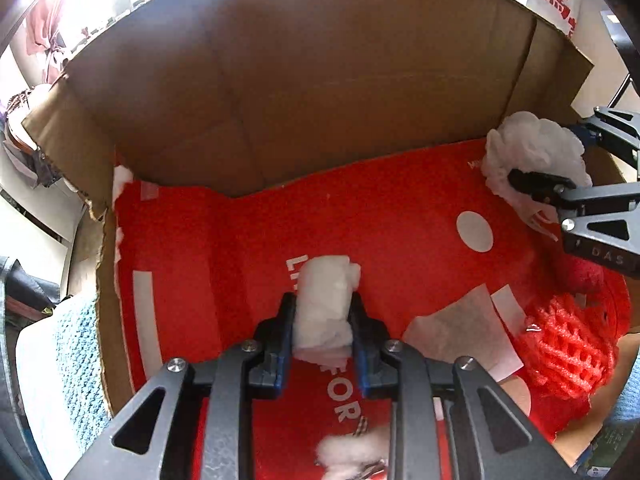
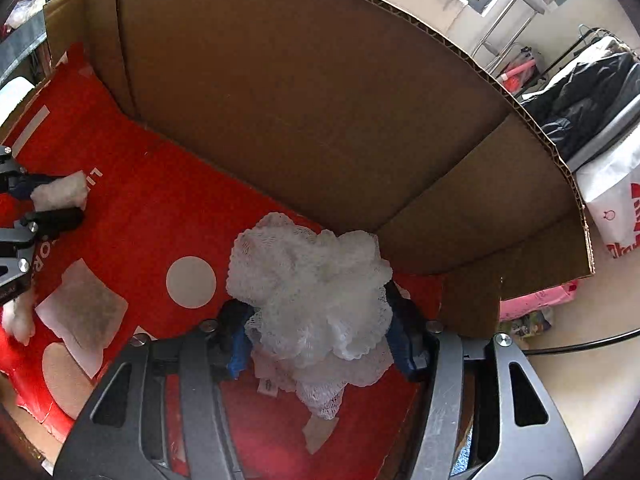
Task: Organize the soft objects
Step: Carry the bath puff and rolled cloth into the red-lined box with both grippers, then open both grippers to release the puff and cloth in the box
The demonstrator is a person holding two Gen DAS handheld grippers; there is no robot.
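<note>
Inside the cardboard box (image 1: 304,80), over its red printed floor (image 1: 248,248), both grippers are at work. The left gripper (image 1: 323,320) is clenched on a white cotton wad (image 1: 326,304), pinched between its blue-padded fingers (image 1: 282,344) toward the middle of the floor. The right gripper (image 2: 320,340) grasps a white mesh puff (image 2: 312,284) near the box's right corner, its fingers pressing the puff from both sides. A red foam net (image 1: 568,352) lies at the right edge of the floor, beside a flat sachet (image 1: 456,328). Another cotton tuft (image 1: 352,452) lies under the left gripper's frame
</note>
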